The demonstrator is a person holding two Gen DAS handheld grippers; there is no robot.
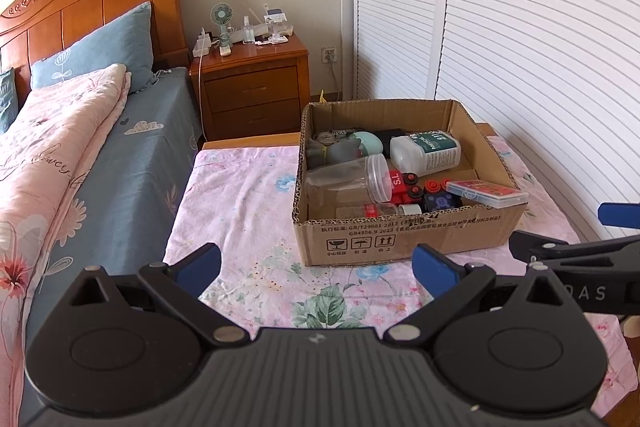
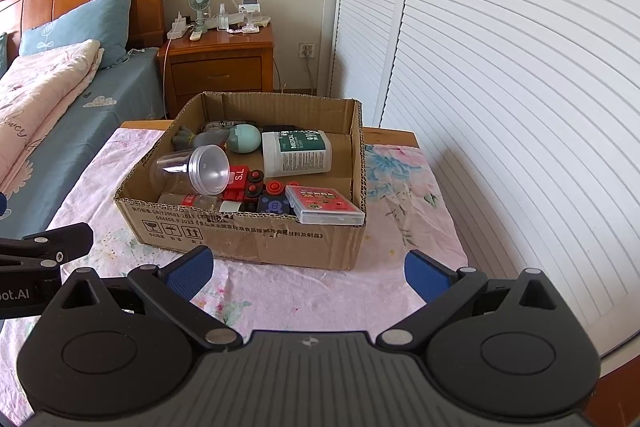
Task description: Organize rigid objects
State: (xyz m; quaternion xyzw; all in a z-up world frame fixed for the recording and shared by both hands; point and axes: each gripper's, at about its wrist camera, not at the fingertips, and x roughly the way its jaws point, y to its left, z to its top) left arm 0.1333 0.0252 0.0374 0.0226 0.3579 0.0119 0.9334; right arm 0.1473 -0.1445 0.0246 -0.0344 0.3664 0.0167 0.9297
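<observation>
A cardboard box (image 1: 400, 241) (image 2: 248, 239) stands on a table with a pink floral cloth (image 1: 248, 211) (image 2: 400, 195). In it lie a clear plastic jar (image 1: 348, 179) (image 2: 200, 169), a white medical bottle (image 1: 426, 151) (image 2: 298, 153), a red card case (image 1: 486, 193) (image 2: 326, 205), red and black toy blocks (image 1: 412, 187) (image 2: 256, 187), a green egg shape (image 2: 244, 137) and a grey toy (image 1: 336, 151). My left gripper (image 1: 316, 267) is open and empty, in front of the box. My right gripper (image 2: 308, 269) is open and empty, also before the box; it shows at the right of the left wrist view (image 1: 576, 251).
A bed (image 1: 80, 147) with a pink quilt and blue pillow lies to the left. A wooden nightstand (image 1: 252, 83) (image 2: 220, 67) with a small fan and bottles stands behind. White louvred wardrobe doors (image 1: 520, 47) (image 2: 500, 67) run along the right, close to the table.
</observation>
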